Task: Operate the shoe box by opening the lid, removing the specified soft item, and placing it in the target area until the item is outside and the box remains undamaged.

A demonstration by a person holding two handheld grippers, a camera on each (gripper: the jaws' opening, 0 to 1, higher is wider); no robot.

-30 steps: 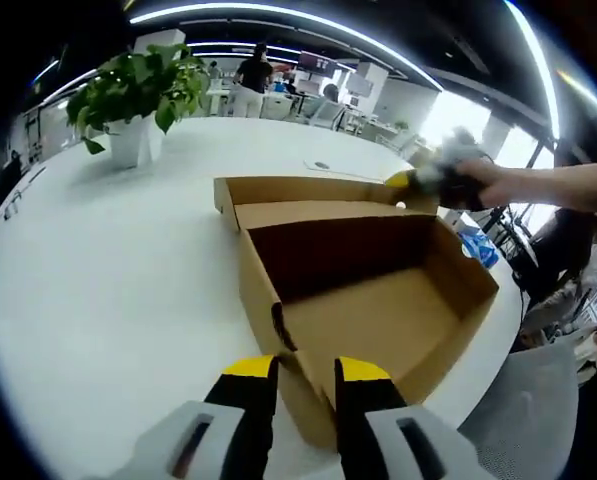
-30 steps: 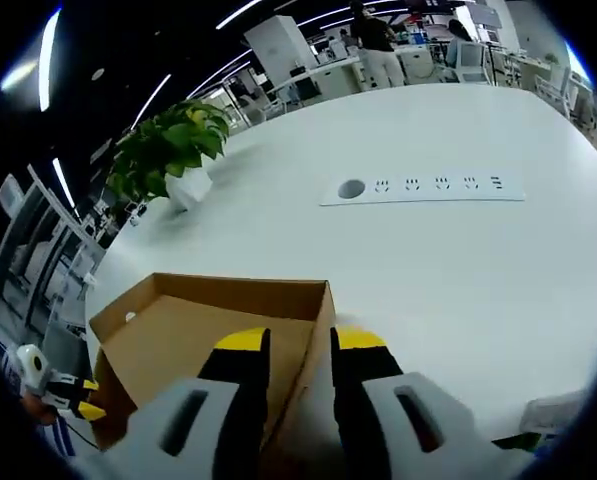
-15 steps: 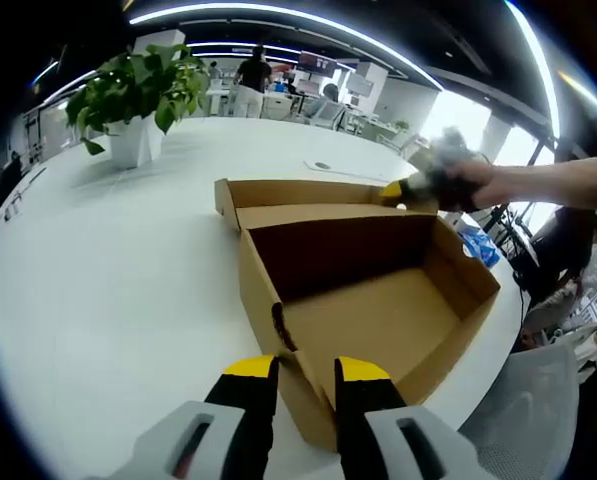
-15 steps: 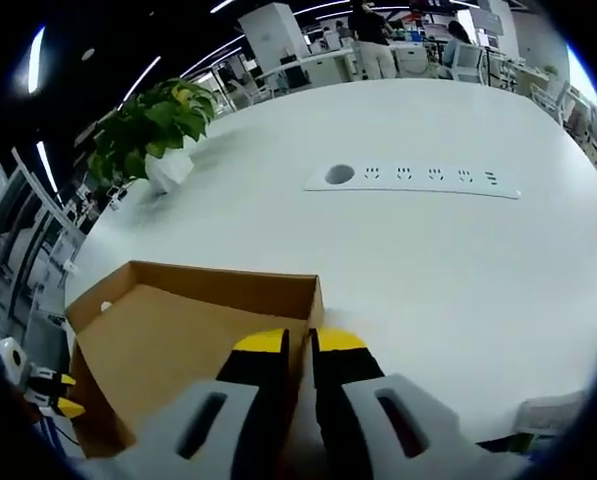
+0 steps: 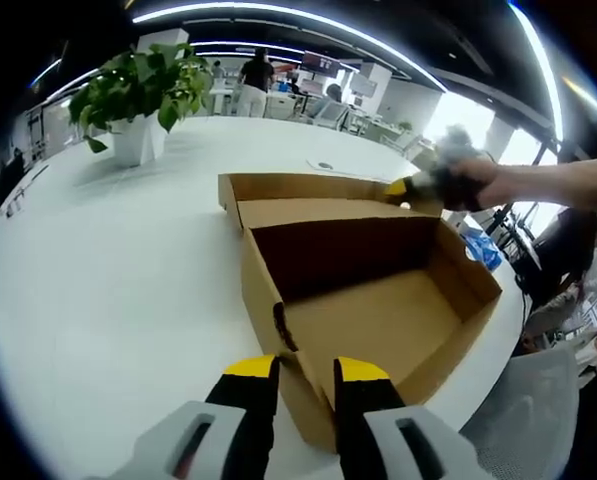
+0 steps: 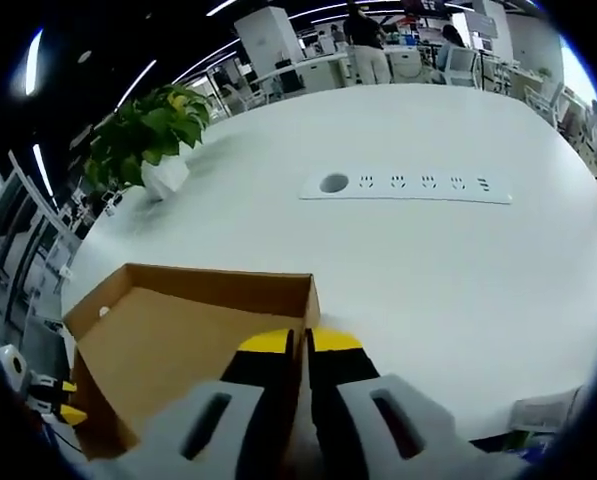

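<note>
An open brown cardboard shoe box (image 5: pixel 378 320) lies on the white table (image 5: pixel 108 290), its inside showing bare cardboard. Its lid (image 5: pixel 308 188) is folded back flat behind it. My left gripper (image 5: pixel 307 372) straddles the box's near corner, jaws apart on either side of the wall. A hand holds my right gripper (image 5: pixel 410 187) at the lid's far right end. In the right gripper view, the right gripper (image 6: pixel 304 342) is shut on the lid's side wall (image 6: pixel 308 305), with the lid (image 6: pixel 168 340) spread out to its left. The left gripper (image 6: pixel 63 400) shows small at the lower left.
A potted plant (image 5: pixel 138 95) stands at the back left of the table. A socket strip (image 6: pixel 408 186) is set into the tabletop beyond the lid. A grey chair (image 5: pixel 538 410) sits past the table's right edge. People stand far behind.
The right gripper's jaws have closed from apart to pinched on the lid's side wall. The left gripper and the box have stayed put.
</note>
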